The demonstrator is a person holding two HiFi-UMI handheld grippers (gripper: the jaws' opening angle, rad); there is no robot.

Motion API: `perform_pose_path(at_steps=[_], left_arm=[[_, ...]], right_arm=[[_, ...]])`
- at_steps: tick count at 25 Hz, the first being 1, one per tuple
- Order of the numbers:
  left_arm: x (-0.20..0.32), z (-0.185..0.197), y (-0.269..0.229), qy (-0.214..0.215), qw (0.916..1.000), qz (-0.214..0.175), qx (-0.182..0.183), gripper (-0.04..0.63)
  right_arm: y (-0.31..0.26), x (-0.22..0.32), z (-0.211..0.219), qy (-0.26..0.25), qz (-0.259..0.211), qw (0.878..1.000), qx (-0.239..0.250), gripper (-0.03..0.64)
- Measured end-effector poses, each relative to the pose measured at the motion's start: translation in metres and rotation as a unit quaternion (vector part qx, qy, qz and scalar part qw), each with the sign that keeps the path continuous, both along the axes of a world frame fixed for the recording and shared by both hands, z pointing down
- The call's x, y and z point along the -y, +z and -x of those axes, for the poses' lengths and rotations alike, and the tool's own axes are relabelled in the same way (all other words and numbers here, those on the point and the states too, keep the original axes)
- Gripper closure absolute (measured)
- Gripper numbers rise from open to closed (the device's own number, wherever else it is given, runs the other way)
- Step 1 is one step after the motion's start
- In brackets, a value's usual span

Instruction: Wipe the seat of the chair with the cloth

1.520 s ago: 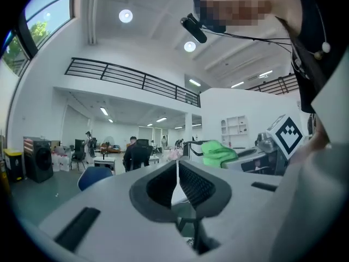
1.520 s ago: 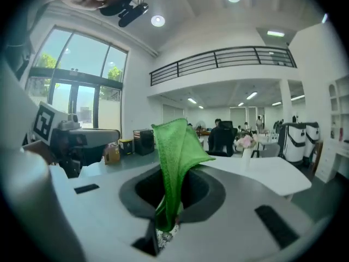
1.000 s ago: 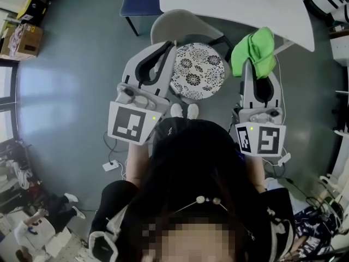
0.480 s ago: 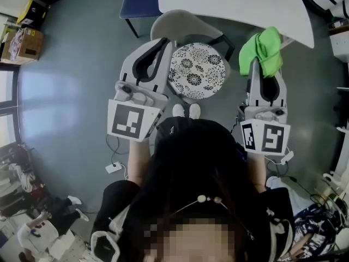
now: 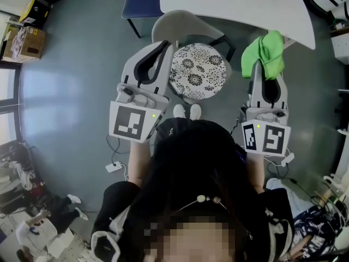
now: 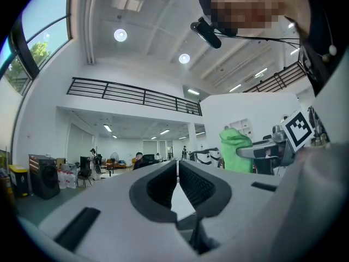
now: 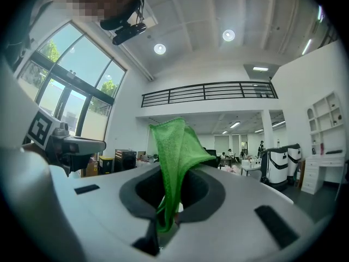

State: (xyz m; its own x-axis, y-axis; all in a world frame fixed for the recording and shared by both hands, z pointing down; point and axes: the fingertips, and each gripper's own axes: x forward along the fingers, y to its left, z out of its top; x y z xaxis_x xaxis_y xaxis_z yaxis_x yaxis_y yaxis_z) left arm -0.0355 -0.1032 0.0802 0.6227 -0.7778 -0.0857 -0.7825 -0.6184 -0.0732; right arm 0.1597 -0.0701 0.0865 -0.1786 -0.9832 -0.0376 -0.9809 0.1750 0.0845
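Currently, at the left of the head view, the left hand-held gripper is held just beside the chair; in its own view the jaws are seen pressed together with nothing between them. At the centre, the round patterned seat of the chair is left uncovered, below the edge of the white worktop in the upper part of the frame. At the right, the right hand-held gripper is clamped on the green cloth, which is carried beside the seat and apart from it, so wiping is judged not yet begun.

The cloth is judged to be light, soft and limp. It is pinched by a narrow fold low between the jaws, and the rest is left bunched loosely above them. Little slipping is expected from its nap. For a wipe, the loose bulk would probably have to be pressed flat on the seat, so that fabric rather than jaw tips is dragged across it.
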Motion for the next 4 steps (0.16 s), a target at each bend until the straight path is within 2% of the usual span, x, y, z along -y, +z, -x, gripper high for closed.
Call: perform_pose_path(at_steps=[4], left_arm=[[-0.0001,0.0013,0.0014,-0.001,1.0,0.0,0.001,0.578]], right_arm=[[0.0019,-0.0002,0.0007,0.0,0.002,1.0,0.0,0.574]])
